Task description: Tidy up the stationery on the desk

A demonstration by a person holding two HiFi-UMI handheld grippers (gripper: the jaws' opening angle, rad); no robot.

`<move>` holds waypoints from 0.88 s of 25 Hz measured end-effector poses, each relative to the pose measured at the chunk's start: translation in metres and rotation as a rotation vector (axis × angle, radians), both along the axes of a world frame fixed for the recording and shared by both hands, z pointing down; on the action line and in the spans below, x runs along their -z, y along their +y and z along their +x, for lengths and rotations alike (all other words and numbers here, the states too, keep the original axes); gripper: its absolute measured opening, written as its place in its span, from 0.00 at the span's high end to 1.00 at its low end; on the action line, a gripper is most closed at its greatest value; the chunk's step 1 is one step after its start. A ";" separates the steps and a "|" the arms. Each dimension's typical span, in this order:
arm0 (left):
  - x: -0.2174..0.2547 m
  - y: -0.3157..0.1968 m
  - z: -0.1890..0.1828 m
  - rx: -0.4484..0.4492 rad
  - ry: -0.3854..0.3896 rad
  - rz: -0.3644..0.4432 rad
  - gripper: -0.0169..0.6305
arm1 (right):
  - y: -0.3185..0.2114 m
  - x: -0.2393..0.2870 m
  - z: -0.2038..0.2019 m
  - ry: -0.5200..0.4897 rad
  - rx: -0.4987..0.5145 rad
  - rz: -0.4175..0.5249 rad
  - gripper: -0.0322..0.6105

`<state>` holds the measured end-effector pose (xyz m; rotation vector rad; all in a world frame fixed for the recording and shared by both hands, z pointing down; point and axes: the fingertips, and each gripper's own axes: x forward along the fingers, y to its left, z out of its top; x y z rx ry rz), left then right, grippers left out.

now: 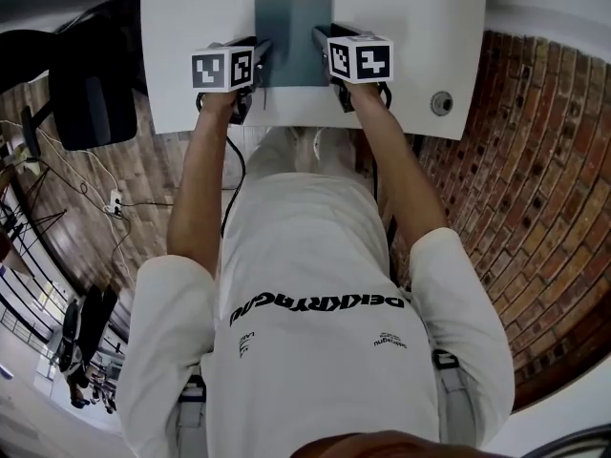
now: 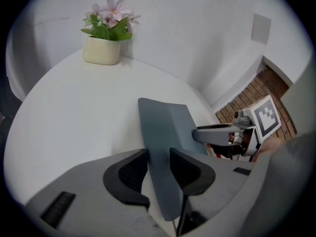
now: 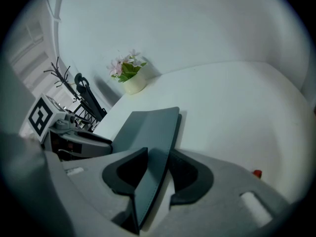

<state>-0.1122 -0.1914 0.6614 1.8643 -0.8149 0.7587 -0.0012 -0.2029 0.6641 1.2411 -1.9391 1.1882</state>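
The left gripper (image 2: 158,169) is pinching a flat slate-grey folder (image 1: 292,27) above the white desk (image 1: 191,27), the right gripper (image 3: 157,171) is straddling its other edge slack-jawed, and stowing it is looking undone.

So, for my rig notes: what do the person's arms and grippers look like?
The left gripper and right gripper are grey with black pads; each carries a white cube with black square markers. Black cables trail by the forearms. The sleeves are short and white.
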 end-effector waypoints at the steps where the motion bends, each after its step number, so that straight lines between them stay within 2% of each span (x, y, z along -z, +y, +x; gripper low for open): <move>1: 0.000 0.000 0.000 0.001 0.000 0.001 0.76 | 0.000 0.000 0.000 0.019 0.013 0.009 0.74; 7: 0.008 -0.002 -0.003 0.001 -0.022 0.046 0.76 | -0.003 0.011 0.004 0.072 0.028 0.057 0.72; 12: 0.027 -0.009 -0.008 0.038 -0.073 0.161 0.77 | 0.001 0.034 0.009 0.069 0.022 0.108 0.72; 19: 0.072 -0.013 0.001 0.091 -0.091 0.333 0.88 | 0.008 0.064 0.031 0.093 0.014 0.178 0.72; 22: 0.094 -0.005 0.008 0.109 -0.090 0.406 0.97 | 0.017 0.074 0.049 0.106 -0.009 0.197 0.72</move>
